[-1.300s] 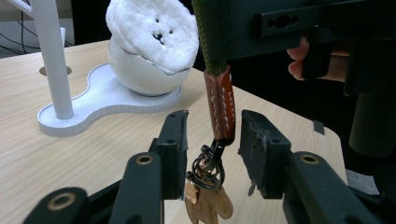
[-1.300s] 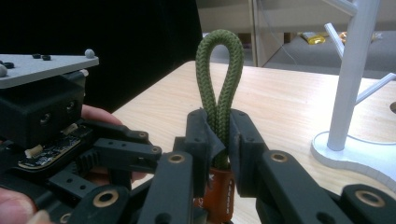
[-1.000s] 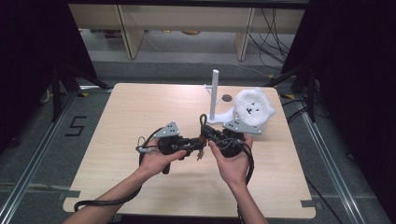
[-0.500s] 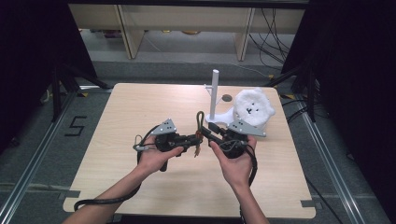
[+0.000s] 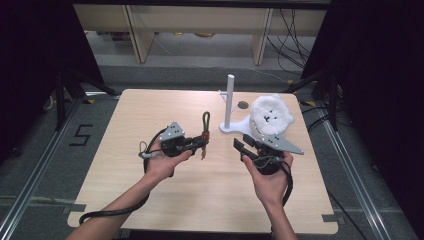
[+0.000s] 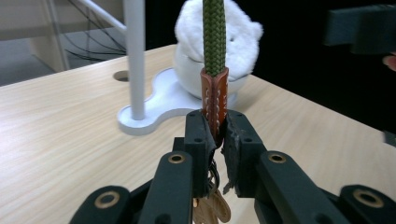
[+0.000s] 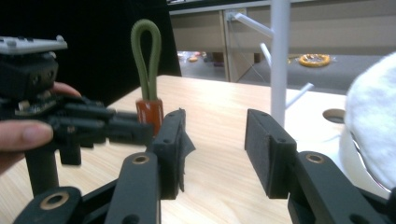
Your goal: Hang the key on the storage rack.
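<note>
Looking down from the high view: we pinch the olive braided cord keychain with brown leather collar (image 5: pixel 204 134) in the left gripper (image 5: pixel 198 143), loop at 12 o'clock; floor tape reads "5".

Left gripper view: jaws clamp the collar (image 6: pixel 214 99); thin bite, it could twist out.

Right gripper view: right gripper (image 7: pixel 214 140) has just been opening, nothing between; white peg stand (image 7: pixel 280 56) at 1 o'clock.

Black digit "5" marked on the grey floor (image 5: pixel 45 150) left of the light wooden desk (image 5: pixel 150 107), no other readable text
</note>
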The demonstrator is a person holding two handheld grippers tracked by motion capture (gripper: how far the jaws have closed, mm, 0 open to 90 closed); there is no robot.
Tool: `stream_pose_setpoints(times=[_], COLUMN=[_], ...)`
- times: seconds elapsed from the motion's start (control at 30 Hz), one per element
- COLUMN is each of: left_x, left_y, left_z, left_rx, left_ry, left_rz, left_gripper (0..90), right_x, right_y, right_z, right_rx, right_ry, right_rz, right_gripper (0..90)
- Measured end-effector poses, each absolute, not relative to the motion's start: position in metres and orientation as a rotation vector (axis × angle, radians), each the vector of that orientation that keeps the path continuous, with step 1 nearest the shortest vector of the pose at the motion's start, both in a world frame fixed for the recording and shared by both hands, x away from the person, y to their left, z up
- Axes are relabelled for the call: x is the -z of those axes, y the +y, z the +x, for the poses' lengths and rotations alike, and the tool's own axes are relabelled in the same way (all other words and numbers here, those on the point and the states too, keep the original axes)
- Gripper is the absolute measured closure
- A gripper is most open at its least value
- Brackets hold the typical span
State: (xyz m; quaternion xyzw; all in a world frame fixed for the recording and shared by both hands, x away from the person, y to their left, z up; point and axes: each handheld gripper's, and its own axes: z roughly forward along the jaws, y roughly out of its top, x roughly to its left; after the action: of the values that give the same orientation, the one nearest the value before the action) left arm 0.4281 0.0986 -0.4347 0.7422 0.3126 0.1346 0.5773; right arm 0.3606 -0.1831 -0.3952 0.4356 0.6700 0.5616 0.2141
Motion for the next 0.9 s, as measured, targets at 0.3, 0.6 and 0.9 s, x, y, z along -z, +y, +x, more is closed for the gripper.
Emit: stream_pose_setpoints(times=[0.3, 0.6, 0.9], left_x=[0.436, 0.433, 0.427], left_y=[0.102, 0.098, 0.088], left_z=[0.445, 0.455, 0.469], left_rx=[-0.389, -0.456, -0.484], left_ry=[0.819, 0.854, 0.887], left_rz=[1.739, 1.748, 1.756], left_gripper=[79.6, 79.5, 79.5], right_x=[0.412, 0.421, 0.432], right_y=[-0.201, -0.207, -0.21], right_z=[0.354, 0.351, 0.345], right_rx=[-1.49, -1.467, -1.473], right_ry=[1.85, 1.859, 1.858], right_rz=[1.224, 1.228, 1.29], right_gripper=[58.4, 55.9, 56.0])
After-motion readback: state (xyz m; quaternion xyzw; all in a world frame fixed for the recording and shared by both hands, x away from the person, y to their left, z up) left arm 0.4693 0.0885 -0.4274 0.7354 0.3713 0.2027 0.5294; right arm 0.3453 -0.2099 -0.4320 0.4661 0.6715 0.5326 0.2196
